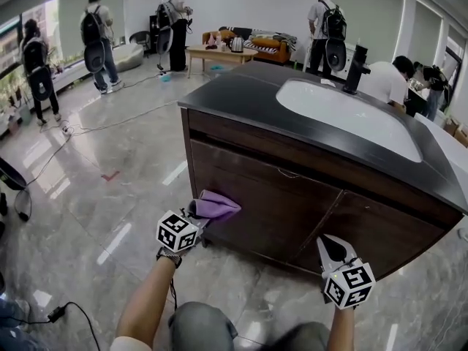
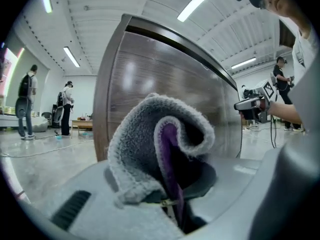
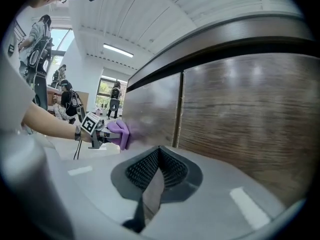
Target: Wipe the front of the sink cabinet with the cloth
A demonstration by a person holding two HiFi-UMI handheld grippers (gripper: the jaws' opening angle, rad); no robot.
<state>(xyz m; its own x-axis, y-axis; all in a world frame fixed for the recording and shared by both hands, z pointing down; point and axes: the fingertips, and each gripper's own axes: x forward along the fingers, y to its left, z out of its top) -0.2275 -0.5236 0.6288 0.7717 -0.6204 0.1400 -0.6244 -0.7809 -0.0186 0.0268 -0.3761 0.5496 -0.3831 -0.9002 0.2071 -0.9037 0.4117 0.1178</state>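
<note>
Nearest, the left gripper (image 1: 199, 215) has its fingers clamped on a purple cloth (image 1: 218, 204). The cloth bulges out ahead of them in a loose roll, grey fleece on one face and purple on the other. The roll looks to be against the lower left corner of the cabinet front (image 1: 292, 203), just above the floor (image 1: 110, 174). The right gripper (image 1: 333, 250) hangs low near the right end of that front, fingers together with nothing between them, close to the wood but apart from it. The wiping seems barely begun — the cloth sits at one corner and the whole dark wood-grain face lies to its right. To do the pass well, I judge the roll should be pressed flatter so that more fleece meets the panel. It should then be drawn in overlapping strokes along the grain, with the hard fingers kept off the finish and the idle gripper out of the path. Above, the dark top (image 1: 241, 93) carries a white sink (image 1: 344, 112) and a black faucet (image 1: 356, 68). Beyond, several people (image 1: 99, 39) with backpacks stand about a bright room, and a low wooden desk (image 1: 219, 52) holds a kettle (image 1: 236, 44). No brand or writing is legible anywhere — the cubes (image 1: 177, 231) on the grippers bear only black-and-white square markers.
</note>
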